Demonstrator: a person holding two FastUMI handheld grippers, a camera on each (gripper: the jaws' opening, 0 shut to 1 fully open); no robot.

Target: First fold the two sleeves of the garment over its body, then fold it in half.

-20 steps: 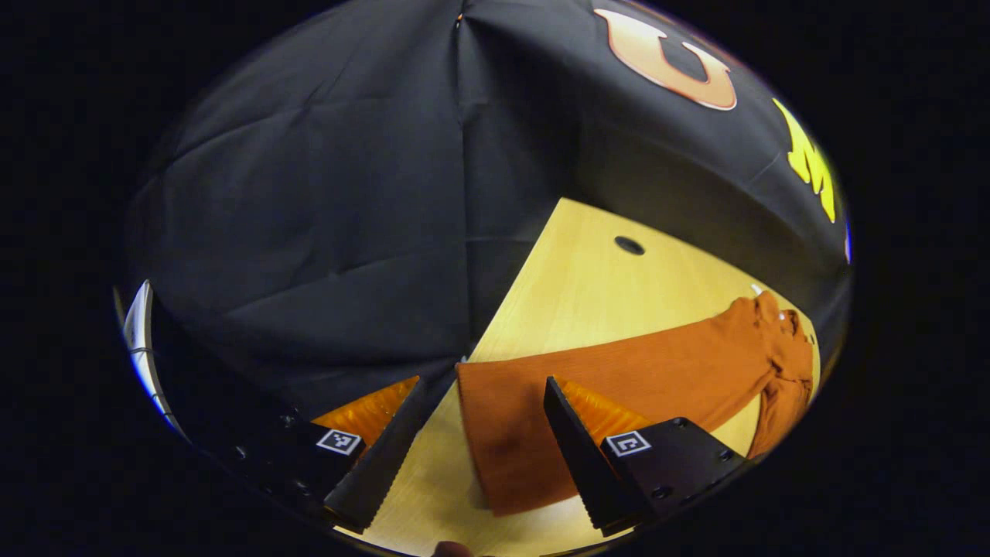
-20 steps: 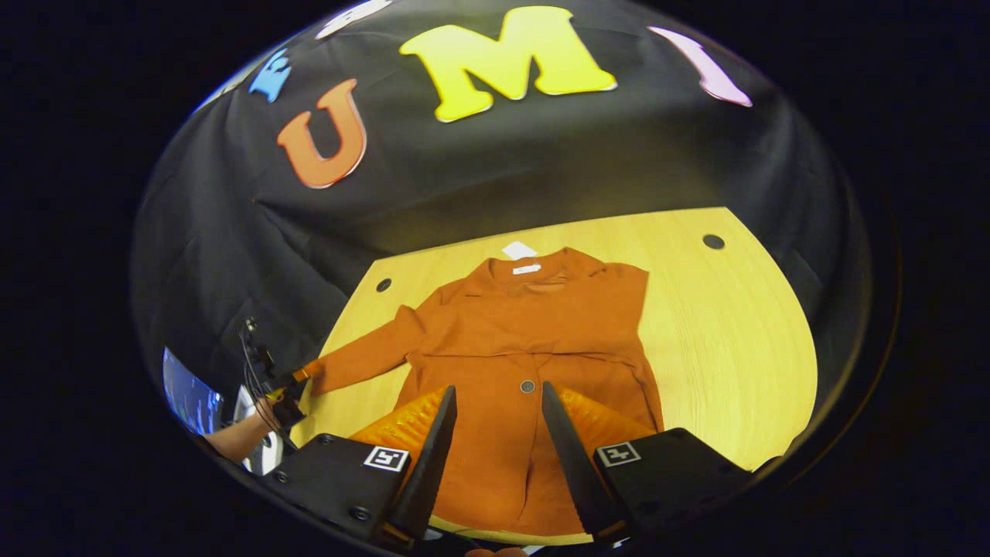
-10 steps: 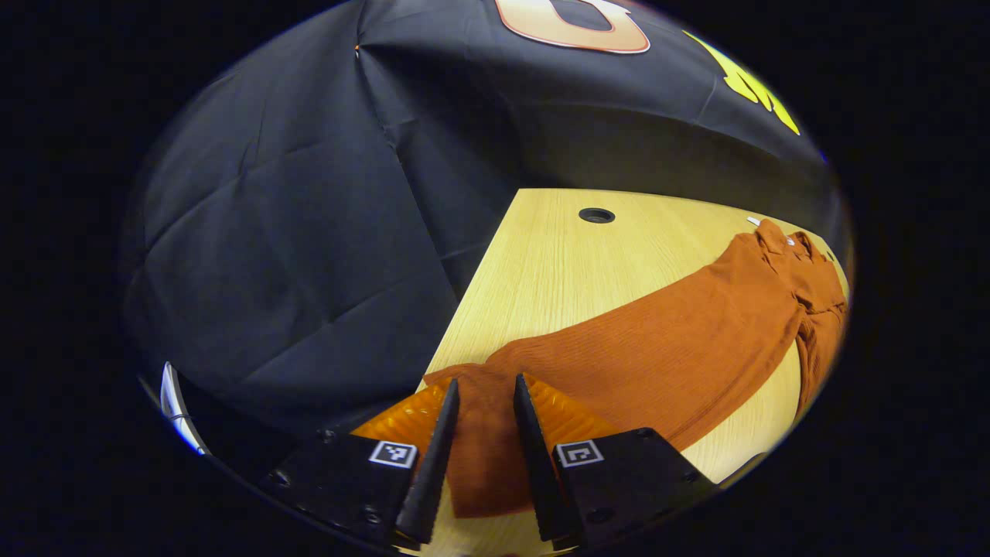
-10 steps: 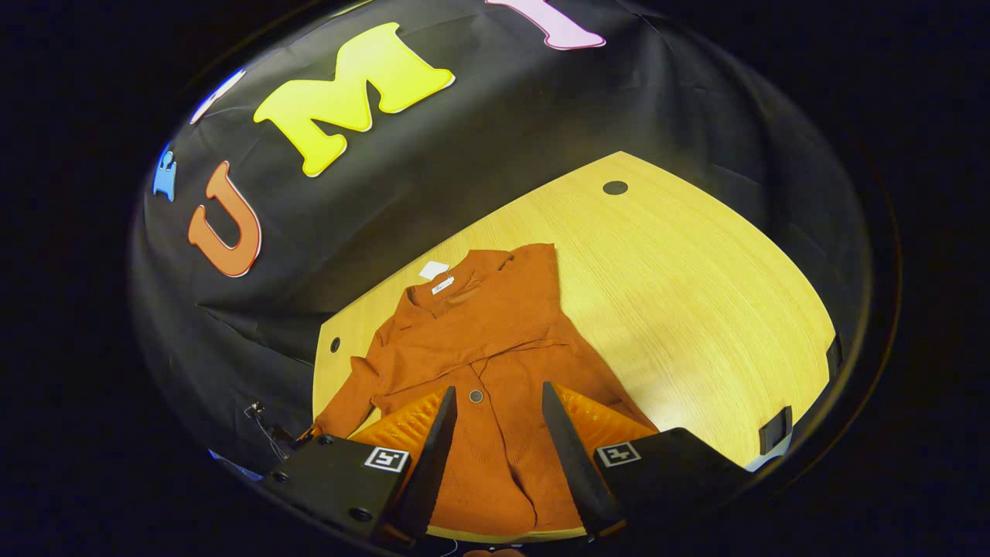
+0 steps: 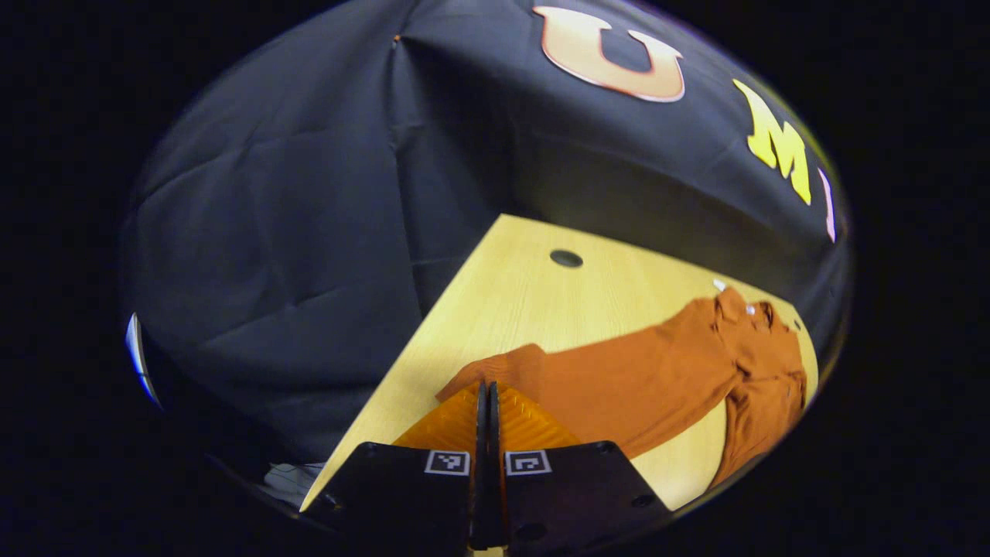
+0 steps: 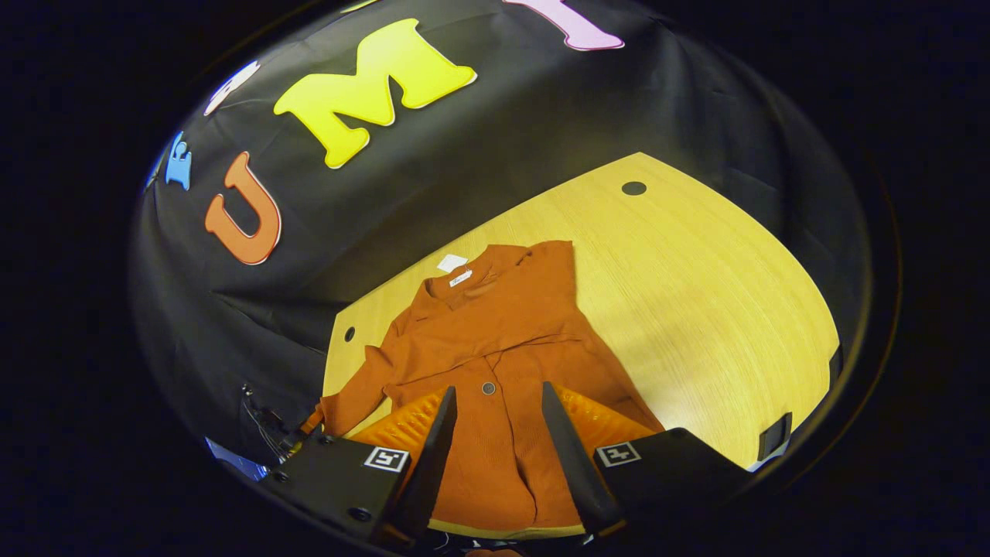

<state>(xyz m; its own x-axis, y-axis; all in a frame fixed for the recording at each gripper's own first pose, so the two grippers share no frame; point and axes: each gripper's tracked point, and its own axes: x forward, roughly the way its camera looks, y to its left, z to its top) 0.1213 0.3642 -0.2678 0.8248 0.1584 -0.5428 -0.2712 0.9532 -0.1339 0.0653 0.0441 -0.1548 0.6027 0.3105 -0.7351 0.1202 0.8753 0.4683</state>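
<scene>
Black cloth walls close in a pale wooden bench (image 6: pixel 719 309) on which the rust-orange garment (image 6: pixel 503 340) lies spread, collar toward the far wall and a white tag (image 6: pixel 452 262) at its neck. Seen in the right gripper view, one sleeve lies already folded across the chest, while the other sleeve (image 6: pixel 352 394) stretches out toward the bench's near left corner. A dark button (image 6: pixel 488 387) sits on the front placket.

From the left gripper view, that outstretched sleeve (image 5: pixel 619 379) runs from the shoulder down to the left gripper (image 5: pixel 486 391), whose fingers are closed together with the cuff end reaching right to their tips; whether cloth is pinched between them cannot be told. The right gripper (image 6: pixel 495 402) hovers over the garment's lower front with its fingers spread apart, holding nothing.
</scene>
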